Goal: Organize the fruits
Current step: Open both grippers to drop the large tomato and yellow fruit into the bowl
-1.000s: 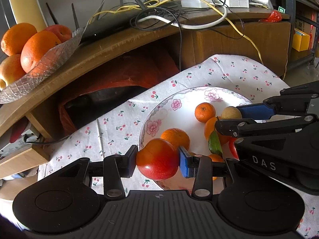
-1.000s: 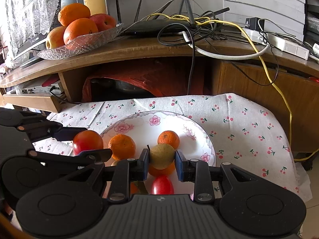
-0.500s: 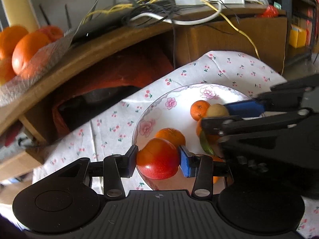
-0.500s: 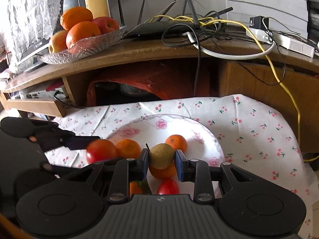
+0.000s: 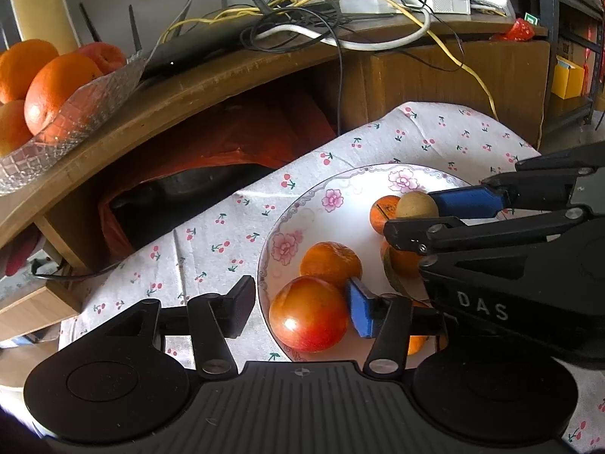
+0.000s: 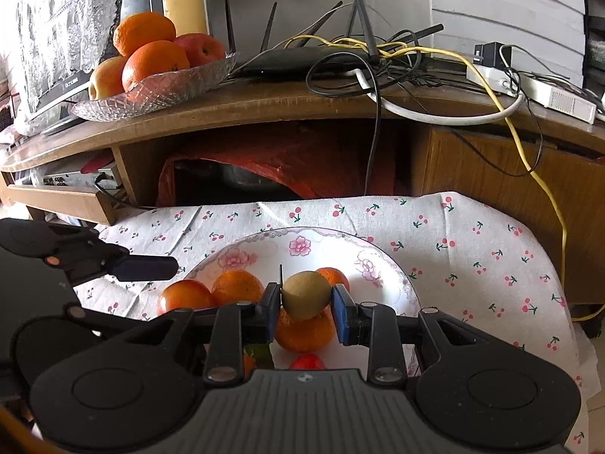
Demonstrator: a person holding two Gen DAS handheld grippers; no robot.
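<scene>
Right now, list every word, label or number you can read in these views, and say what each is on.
"DAS": white letters on the black body of the right claw, seen from the left wrist view.
Monitor: small print on its lower bezel, too small to read.
Green sign on the far shelf: too small to read.
Nothing else legible.

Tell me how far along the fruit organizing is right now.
Done: the glass bowl on the shelf already holds oranges and an apple. In hand: the right gripper is shut on a tan fruit above the plate; the left gripper stands open around a red fruit on the plate's edge. Left: several loose oranges on the plate.
</scene>
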